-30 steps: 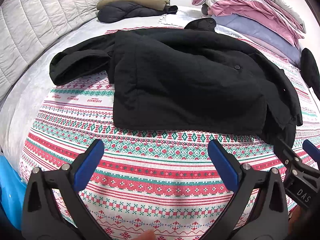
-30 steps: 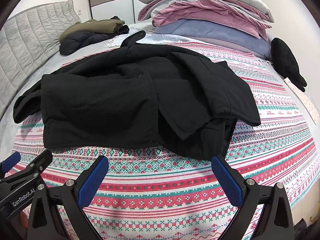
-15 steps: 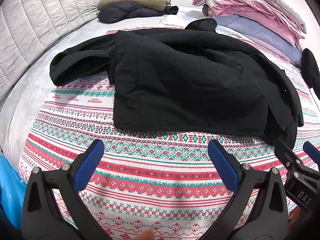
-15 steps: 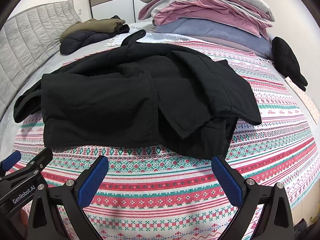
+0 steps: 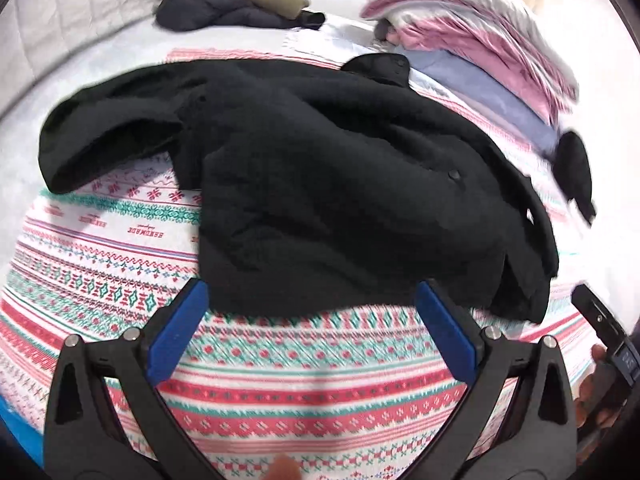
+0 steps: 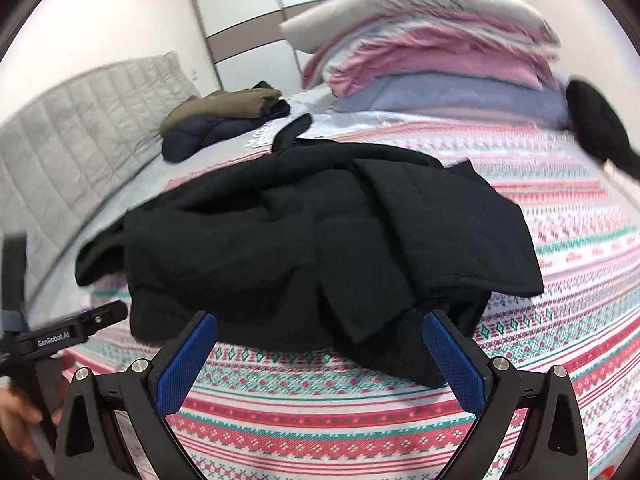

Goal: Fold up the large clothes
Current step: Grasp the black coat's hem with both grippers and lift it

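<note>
Our bulky black padded coat (image 5: 340,200) lies mid-bed on the red-and-green patterned knit blanket (image 5: 320,392), hem toward the near edge. The left gripper (image 5: 312,320) and right gripper (image 6: 320,344) gape wide at that hem, holding nothing. The risk, we judge: pinching only the top layer (the right front flap overlaps loosely), so the fold skews.

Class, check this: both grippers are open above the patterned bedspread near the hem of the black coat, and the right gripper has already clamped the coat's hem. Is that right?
Not quite. The right gripper has clamped nothing: in the right wrist view its jaws stand wide apart, with the hem of the black coat just ahead, ungripped. The left gripper is open too, over the patterned bedspread.
</note>
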Demonstrator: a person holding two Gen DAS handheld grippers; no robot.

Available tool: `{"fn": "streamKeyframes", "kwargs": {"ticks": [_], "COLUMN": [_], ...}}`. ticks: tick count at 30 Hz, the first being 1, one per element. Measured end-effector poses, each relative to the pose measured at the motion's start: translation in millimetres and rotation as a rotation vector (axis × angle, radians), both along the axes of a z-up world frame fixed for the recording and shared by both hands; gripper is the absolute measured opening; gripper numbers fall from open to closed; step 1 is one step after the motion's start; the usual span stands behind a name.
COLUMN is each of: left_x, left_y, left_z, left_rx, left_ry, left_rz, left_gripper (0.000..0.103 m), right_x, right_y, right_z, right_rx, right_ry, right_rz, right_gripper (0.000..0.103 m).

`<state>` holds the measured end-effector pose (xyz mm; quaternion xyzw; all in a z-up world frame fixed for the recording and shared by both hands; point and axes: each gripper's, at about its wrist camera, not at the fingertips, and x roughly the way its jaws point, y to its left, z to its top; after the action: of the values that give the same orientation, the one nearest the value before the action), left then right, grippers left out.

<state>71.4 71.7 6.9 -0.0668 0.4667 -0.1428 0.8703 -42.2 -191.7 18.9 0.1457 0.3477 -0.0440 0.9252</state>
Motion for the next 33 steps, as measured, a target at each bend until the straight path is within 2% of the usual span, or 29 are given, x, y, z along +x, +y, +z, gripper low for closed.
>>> {"fn": "streamKeyframes", "kwargs": {"ticks": [2, 4, 7, 8, 10, 13, 14, 15, 16, 18, 19, 20, 22, 25, 26, 28, 30, 31, 33], "left_x": [11, 22, 34, 41, 47, 55, 56, 57, 57, 52, 47, 40, 10, -34, -48, -69, -85, -87, -81], "left_y": [14, 23, 29, 31, 34, 40, 42, 42, 42, 39, 36, 33, 32, 44, 48, 56, 64, 66, 64], "left_z": [-8, -17, -33, -45, -60, -77, -79, -79, -79, -70, -59, -46, 1, 56, 69, 83, 96, 99, 96], "left_rx": [-0.045, -0.065, -0.027, -0.012, -0.034, -0.142, -0.184, -0.228, -0.260, -0.292, -0.288, -0.278, -0.287, -0.340, -0.356, -0.371, -0.348, -0.330, -0.245], "left_ry": [0.002, -0.029, -0.077, -0.062, -0.031, 0.016, 0.024, 0.038, 0.055, 0.053, 0.022, -0.023, -0.176, -0.334, -0.363, -0.398, -0.413, -0.398, -0.316], "left_rz": [0.003, -0.003, -0.017, -0.026, -0.051, -0.076, -0.076, -0.072, -0.071, -0.074, -0.086, -0.097, -0.126, -0.139, -0.141, -0.127, -0.088, -0.072, -0.055], "left_gripper": [0.102, 0.100, 0.090, 0.086, 0.078, 0.074, 0.068, 0.054, 0.047, 0.016, 0.014, 0.012, 0.011, 0.010, 0.010, 0.009, 0.008, 0.008, 0.010], "right_x": [0, -4, -9, -8, -6, -3, -3, -4, -5, -5, -6, -7, -12, -25, -26, -33, -41, -44, -47], "right_y": [-25, -56, -93, -101, -116, -128, -129, -131, -134, -139, -141, -142, -142, -141, -141, -137, -135, -132, -131], "right_z": [-1, -5, -22, -29, -50, -71, -77, -82, -85, -89, -91, -90, -85, -73, -68, -58, -52, -49, -45], "right_rx": [0.074, 0.161, 0.314, 0.356, 0.476, 0.568, 0.581, 0.588, 0.602, 0.629, 0.641, 0.648, 0.656, 0.636, 0.620, 0.583, 0.554, 0.538, 0.498], "right_ry": [0.008, -0.004, -0.016, -0.004, 0.032, 0.088, 0.097, 0.100, 0.099, 0.093, 0.088, 0.084, 0.067, 0.027, 0.014, -0.004, -0.014, -0.015, -0.007], "right_rz": [-0.044, -0.144, -0.235, -0.241, -0.244, -0.259, -0.276, -0.289, -0.305, -0.323, -0.330, -0.334, -0.335, -0.321, -0.318, -0.319, -0.319, -0.320, -0.334], "right_gripper": [0.103, 0.103, 0.103, 0.103, 0.103, 0.103, 0.102, 0.102, 0.102, 0.100, 0.100, 0.099, 0.098, 0.098, 0.098, 0.098, 0.098, 0.098, 0.098]}}
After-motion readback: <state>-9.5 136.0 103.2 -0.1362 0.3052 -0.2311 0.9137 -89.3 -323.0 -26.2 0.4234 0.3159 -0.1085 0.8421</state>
